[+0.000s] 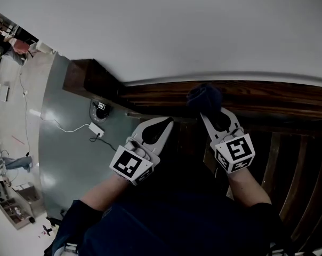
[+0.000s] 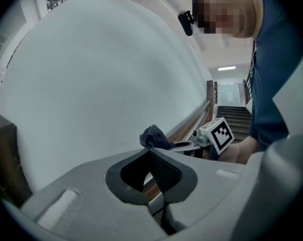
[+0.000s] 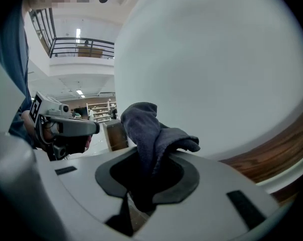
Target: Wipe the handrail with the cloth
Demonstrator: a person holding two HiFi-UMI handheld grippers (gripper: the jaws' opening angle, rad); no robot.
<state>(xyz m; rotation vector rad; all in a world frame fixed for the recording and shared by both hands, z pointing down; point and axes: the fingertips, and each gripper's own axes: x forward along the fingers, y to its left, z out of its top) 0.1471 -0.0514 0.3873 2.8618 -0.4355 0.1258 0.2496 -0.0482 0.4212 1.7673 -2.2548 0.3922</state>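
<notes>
Right hand-held gripper is clamped on the dark cloth. Its own view shows the fabric pinched between the pads and bunching up past the tips. Left hand-held gripper has its jaws together with nothing in them, and it hangs just beside the right one, below the rail.

Cloth sits over the top of the wooden handrail, nearer the rail's end at the dark post than its long right-hand stretch. No view settles whether the fabric presses on the wood or hovers just off it.

Step in hand, as I judge it: early in the wipe. Most of the rail runs off to your right.

To do it well:
- Lay the bunched part flat on the rail's top, so that cloth and not jaw tips meets the wood. Bare tips would likely scrape.
- Hold the clamp firm. The wad stands loose beyond the tips, and drag along the wood could tug it out.
- Draw along the rail's length in one steady pass and follow its line. Do not dab.
- White wall lies close behind the rail, so angle the tips away from it.
- Roll over the rail's front edge as well as its top.
- Hold your empty left hand-held gripper clear of the right one's path.
</notes>
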